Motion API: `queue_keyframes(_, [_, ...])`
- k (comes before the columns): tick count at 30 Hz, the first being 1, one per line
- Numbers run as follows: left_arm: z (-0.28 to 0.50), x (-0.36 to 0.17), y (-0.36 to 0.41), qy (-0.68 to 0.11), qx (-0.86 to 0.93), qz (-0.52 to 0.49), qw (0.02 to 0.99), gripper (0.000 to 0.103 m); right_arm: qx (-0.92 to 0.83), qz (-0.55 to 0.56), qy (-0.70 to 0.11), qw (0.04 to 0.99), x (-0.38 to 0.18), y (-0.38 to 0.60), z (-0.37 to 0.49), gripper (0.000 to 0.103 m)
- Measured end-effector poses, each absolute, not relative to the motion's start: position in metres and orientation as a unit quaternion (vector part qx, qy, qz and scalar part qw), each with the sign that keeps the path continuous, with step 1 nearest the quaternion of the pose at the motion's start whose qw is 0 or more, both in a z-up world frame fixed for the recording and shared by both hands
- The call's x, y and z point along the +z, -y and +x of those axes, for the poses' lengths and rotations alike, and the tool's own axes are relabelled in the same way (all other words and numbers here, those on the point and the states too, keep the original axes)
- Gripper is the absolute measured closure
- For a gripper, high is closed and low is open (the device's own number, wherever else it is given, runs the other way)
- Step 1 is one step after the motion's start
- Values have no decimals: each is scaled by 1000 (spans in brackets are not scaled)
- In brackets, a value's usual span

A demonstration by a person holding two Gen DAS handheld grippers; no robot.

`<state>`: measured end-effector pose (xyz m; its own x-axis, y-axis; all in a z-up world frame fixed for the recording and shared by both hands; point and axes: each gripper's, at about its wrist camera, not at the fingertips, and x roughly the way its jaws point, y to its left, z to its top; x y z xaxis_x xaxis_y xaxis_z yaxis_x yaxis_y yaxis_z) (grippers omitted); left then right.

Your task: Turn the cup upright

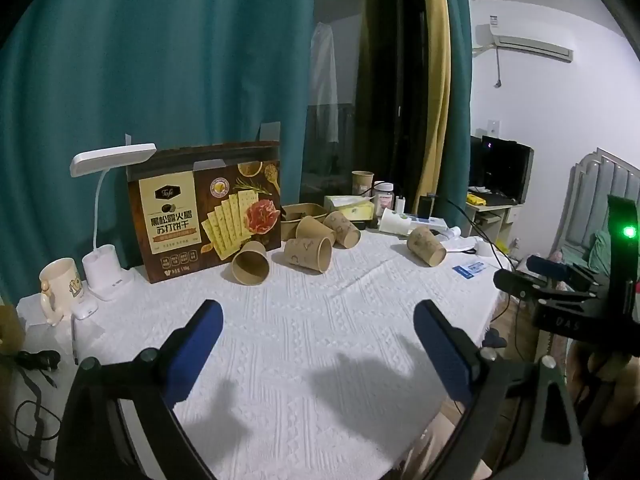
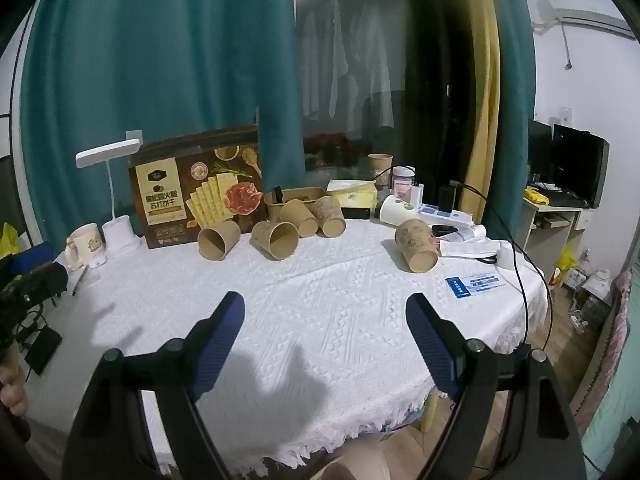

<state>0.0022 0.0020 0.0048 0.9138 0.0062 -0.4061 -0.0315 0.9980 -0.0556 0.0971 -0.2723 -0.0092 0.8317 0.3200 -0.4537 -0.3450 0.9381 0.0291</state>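
Several brown paper cups lie on their sides at the far part of the white tablecloth (image 1: 312, 320): one nearest the cracker box (image 1: 251, 267) (image 2: 218, 243), one in the middle (image 1: 309, 255) (image 2: 276, 240), two more behind them (image 1: 342, 229) (image 2: 329, 216), and one apart at the right (image 1: 426, 246) (image 2: 416, 250). My left gripper (image 1: 318, 312) hangs open over the near cloth, nothing between its blue pads. My right gripper (image 2: 325, 306) is also open and empty, well short of the cups. It shows at the right edge of the left wrist view (image 1: 560, 280).
A cracker box (image 1: 208, 208) stands at the back left beside a white desk lamp (image 1: 105, 216) and a mug (image 1: 60, 288). A brown tray (image 2: 296, 196), a tissue box (image 2: 354, 194), a jar (image 2: 402, 184), a white cup (image 2: 396, 210) and papers (image 2: 476, 282) crowd the back right.
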Motion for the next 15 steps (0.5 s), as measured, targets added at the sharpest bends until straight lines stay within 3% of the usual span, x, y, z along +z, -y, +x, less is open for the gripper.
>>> queue_keyframes(15, [5, 14, 2, -207, 10, -31, 978, 7, 175, -25, -228, 958, -3, 269, 96, 22])
